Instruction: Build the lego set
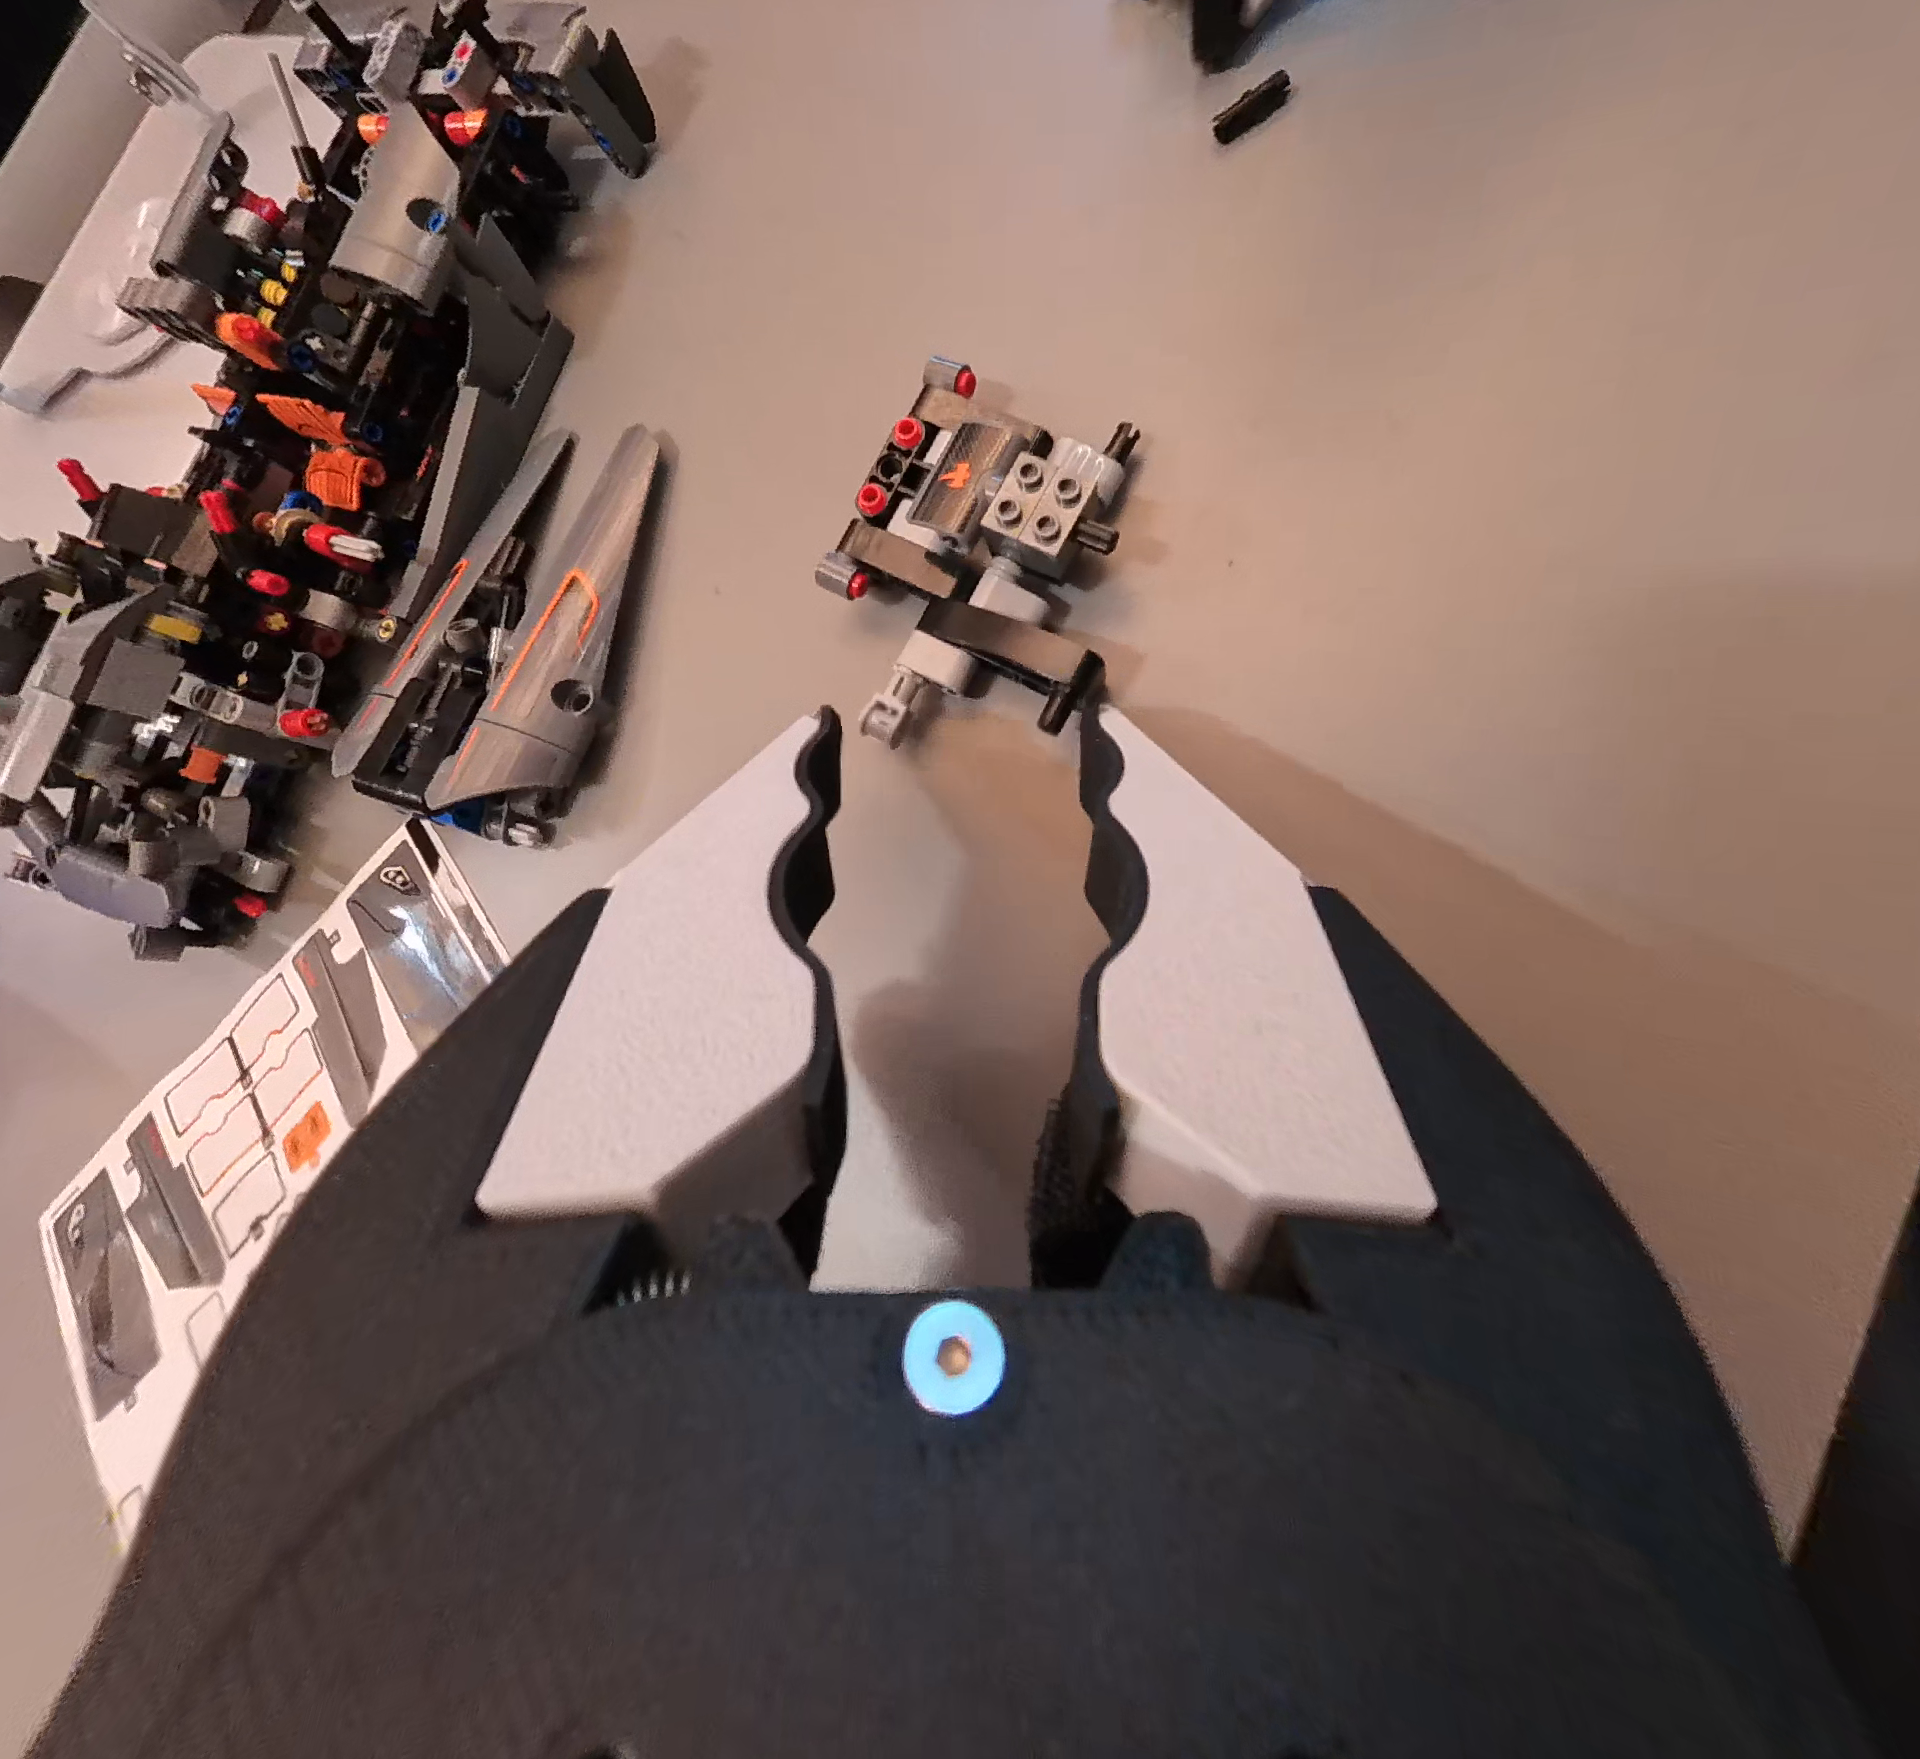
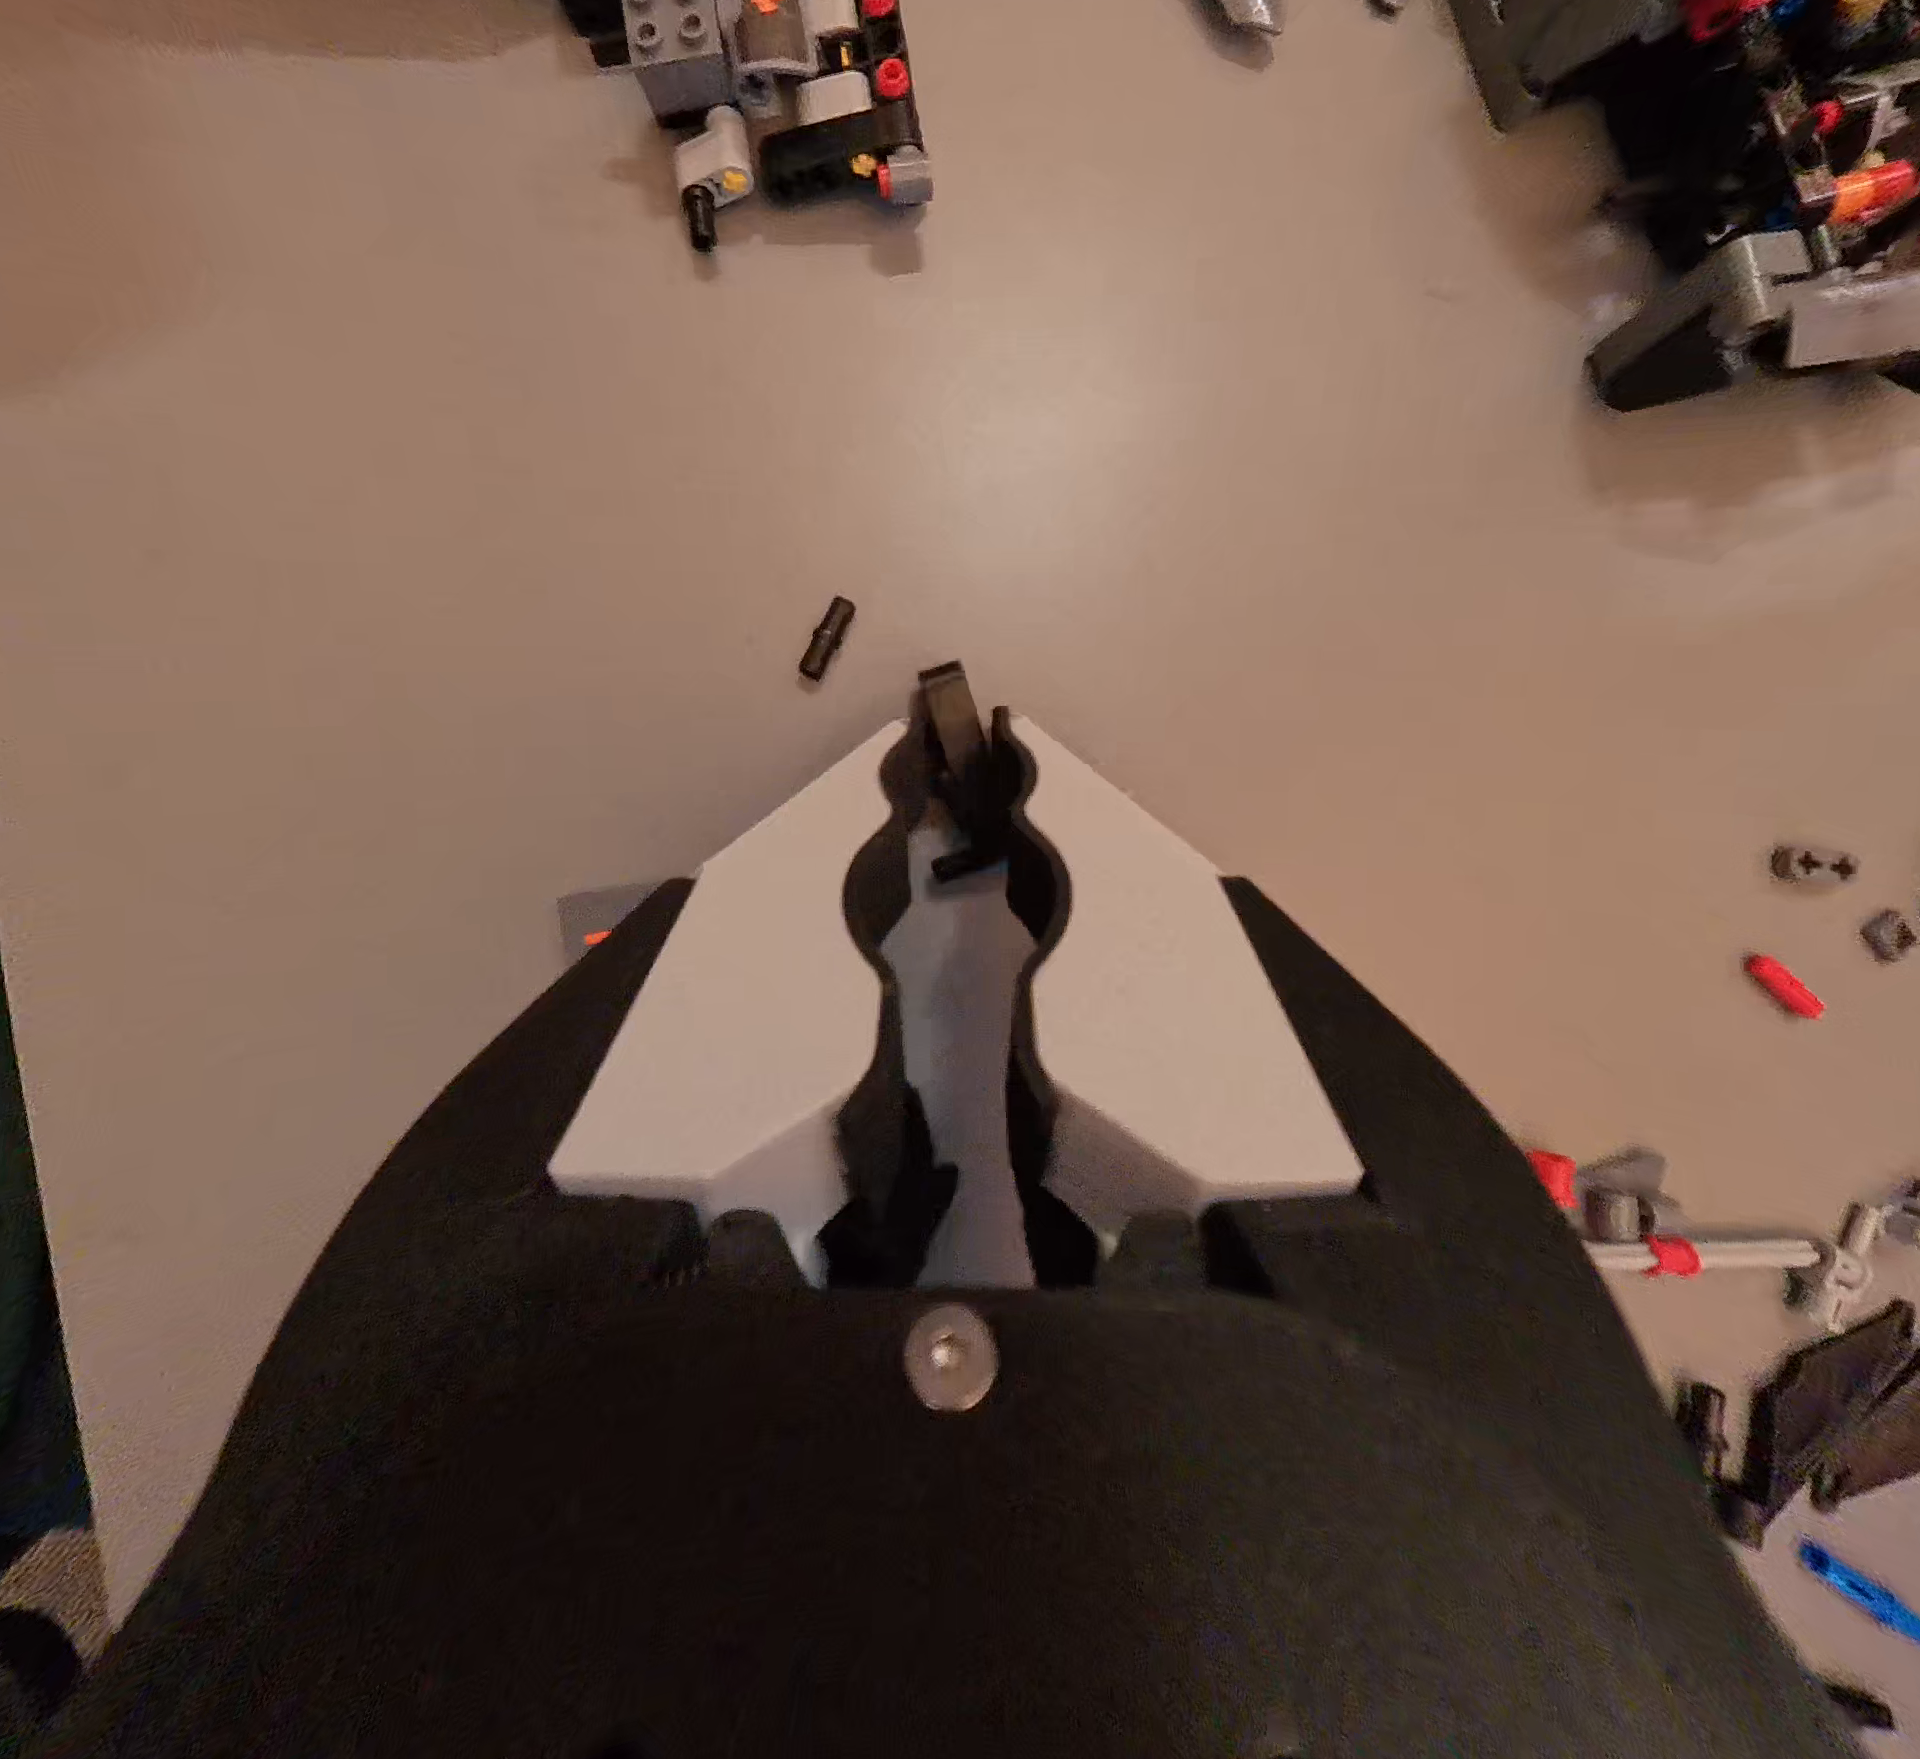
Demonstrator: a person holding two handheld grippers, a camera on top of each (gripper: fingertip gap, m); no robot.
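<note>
Just beyond the wide-spread left gripper (image 1: 954, 722) lies the small sub-assembly (image 1: 982, 525); the right gripper (image 2: 956, 733) pinches what looks like a black piece (image 2: 951, 707).

Counter (image 1: 1351, 462): plain beige-grey, matte. Large black-and-grey Lego vehicle build (image 1: 312, 421) at left edge of left wrist view, red and orange pins throughout. Just beside it, two tapered silver panels (image 1: 561, 629) with orange striping. Sticker sheet (image 1: 260, 1086) near them. Small grey-black subassembly (image 1: 987, 514) mid-counter. Lone black pin (image 2: 827, 637) apart. Loose red pin (image 2: 1785, 986), grey connectors (image 2: 1813, 866), blue axle (image 2: 1860, 1595) scattered at right of right wrist view.
</note>
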